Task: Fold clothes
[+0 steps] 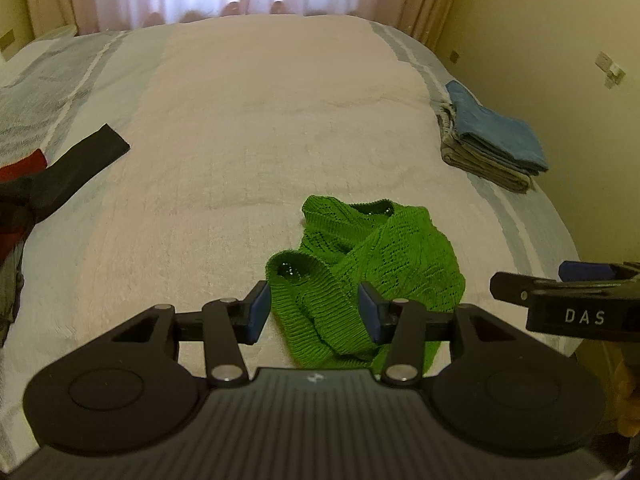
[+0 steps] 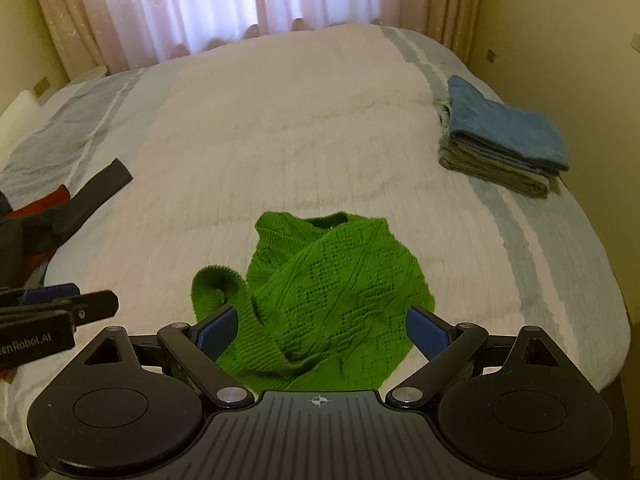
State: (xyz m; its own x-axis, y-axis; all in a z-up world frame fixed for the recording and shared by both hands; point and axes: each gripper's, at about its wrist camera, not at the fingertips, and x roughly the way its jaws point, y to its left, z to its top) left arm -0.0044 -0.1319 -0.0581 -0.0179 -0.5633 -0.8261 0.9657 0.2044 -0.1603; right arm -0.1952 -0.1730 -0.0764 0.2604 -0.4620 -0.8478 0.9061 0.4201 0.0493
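Two grippers over the crumpled green knit top [image 1: 360, 264] near the bed's [image 1: 248, 128] front edge — left gripper [image 1: 316, 312] part-open, right gripper [image 2: 320, 330] wide apart, nothing clamped — likely poised to spread it.

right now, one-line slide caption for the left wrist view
Open left gripper over a crumpled green knit sweater on the bed, folded stack at right.
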